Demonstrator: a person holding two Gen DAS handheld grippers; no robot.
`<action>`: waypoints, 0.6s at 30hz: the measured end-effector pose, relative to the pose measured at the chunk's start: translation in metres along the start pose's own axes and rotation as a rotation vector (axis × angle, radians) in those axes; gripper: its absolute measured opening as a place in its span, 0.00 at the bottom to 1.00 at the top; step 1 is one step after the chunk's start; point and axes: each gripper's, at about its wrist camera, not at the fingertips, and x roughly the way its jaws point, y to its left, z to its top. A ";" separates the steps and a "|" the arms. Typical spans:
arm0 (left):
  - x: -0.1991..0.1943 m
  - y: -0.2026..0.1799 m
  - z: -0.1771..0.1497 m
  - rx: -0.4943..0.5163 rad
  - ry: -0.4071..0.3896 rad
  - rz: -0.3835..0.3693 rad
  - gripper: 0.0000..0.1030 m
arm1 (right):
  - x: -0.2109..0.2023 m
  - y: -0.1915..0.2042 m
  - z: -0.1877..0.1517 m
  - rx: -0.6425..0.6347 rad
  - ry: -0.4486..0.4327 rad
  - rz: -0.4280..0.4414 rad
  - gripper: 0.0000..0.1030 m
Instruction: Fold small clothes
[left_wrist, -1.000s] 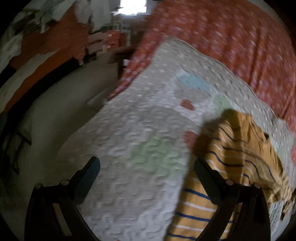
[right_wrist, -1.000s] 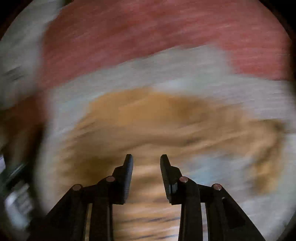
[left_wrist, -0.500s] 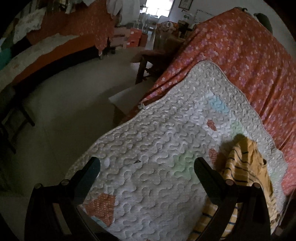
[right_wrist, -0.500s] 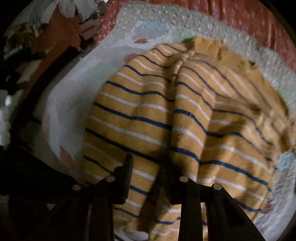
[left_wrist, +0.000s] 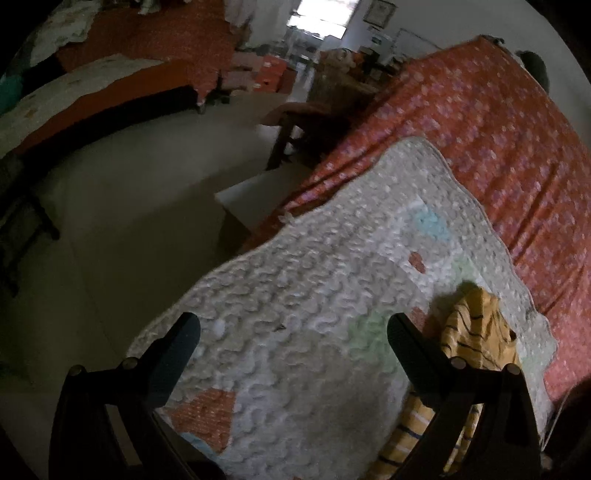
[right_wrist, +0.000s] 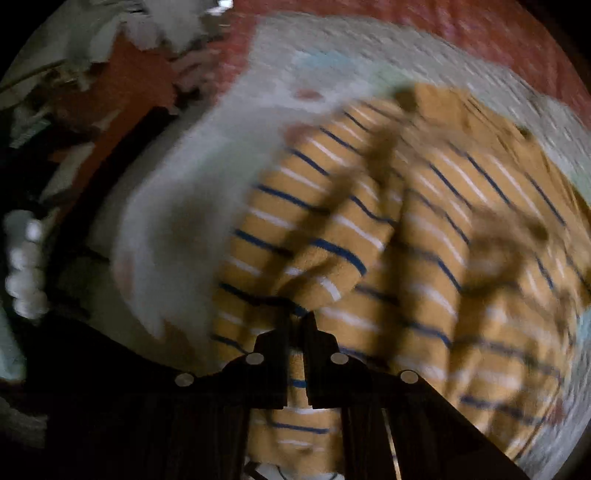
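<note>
A small mustard-yellow garment with blue and white stripes lies bunched on a pale quilted mat. My right gripper is shut on a fold of this garment at its near edge, and the cloth bulges just beyond the fingertips. In the left wrist view the same garment rises in a ridge at the right, behind the right finger. My left gripper stands open above the quilted mat, with nothing between its fingers.
The mat lies on a bed covered by a red flowered sheet. To the left the bed drops off to a pale floor, with a low white box, a wooden chair and another bed beyond.
The right gripper came down onto the striped garment and its jaws closed on a fold. The left gripper drew away to the left, so the garment now sits small at its right.
</note>
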 end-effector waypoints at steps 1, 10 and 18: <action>-0.002 0.006 0.002 -0.024 -0.014 0.013 0.98 | 0.001 0.008 0.013 -0.021 -0.006 0.038 0.06; -0.035 0.075 0.010 -0.299 -0.175 0.106 0.98 | 0.100 0.086 0.147 0.007 0.009 0.386 0.10; -0.033 0.036 0.004 -0.142 -0.171 0.041 0.98 | 0.082 0.047 0.139 0.089 0.006 0.410 0.14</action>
